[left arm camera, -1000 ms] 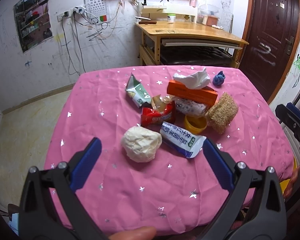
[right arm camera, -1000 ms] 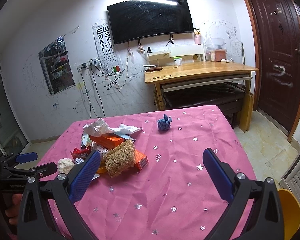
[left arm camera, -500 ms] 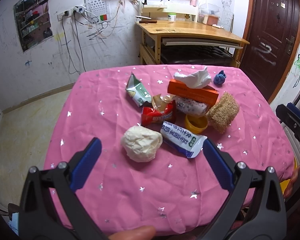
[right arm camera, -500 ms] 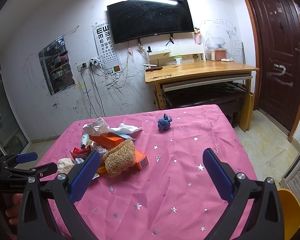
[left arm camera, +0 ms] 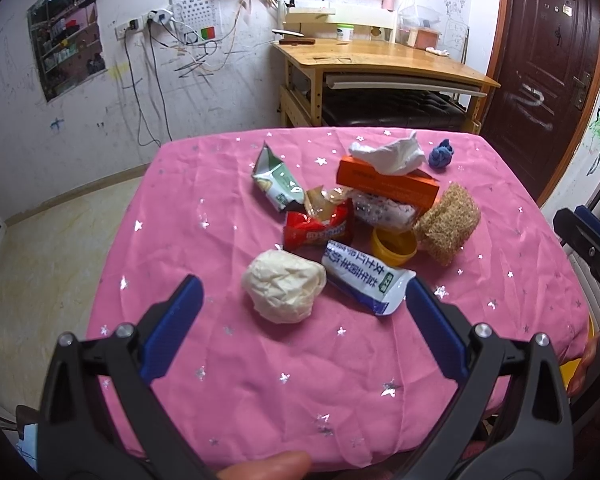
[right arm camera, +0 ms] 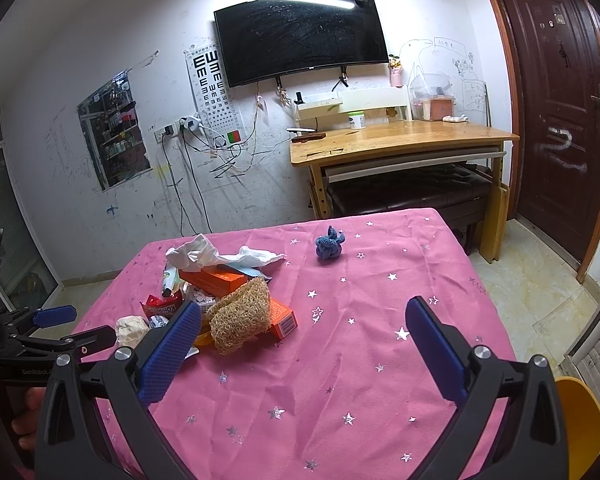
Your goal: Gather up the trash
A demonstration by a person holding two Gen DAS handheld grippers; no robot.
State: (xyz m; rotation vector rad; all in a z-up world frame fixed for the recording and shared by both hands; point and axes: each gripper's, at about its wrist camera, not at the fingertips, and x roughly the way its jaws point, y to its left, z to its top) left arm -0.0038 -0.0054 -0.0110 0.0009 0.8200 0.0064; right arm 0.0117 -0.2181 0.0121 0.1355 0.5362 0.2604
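Observation:
Trash lies piled on the pink starred tablecloth (left arm camera: 204, 208): a crumpled paper ball (left arm camera: 282, 291), a white and blue wrapper (left arm camera: 366, 278), a red snack wrapper (left arm camera: 318, 229), a green pouch (left arm camera: 276, 178), an orange box (left arm camera: 386, 184) with a tissue (left arm camera: 392, 153) on it, a yellow lid (left arm camera: 394, 241) and a loofah scrubber (left arm camera: 448, 223). My left gripper (left arm camera: 298, 314) hangs open just short of the paper ball. My right gripper (right arm camera: 302, 334) is open above bare cloth, to the right of the pile (right arm camera: 220, 300). Both hold nothing.
A blue knitted ball (right arm camera: 330, 246) sits alone near the table's far side. A yellow bin (right arm camera: 580, 426) stands on the floor at the table's right corner. A wooden desk (right arm camera: 400, 140) and a dark door (right arm camera: 556, 92) are behind.

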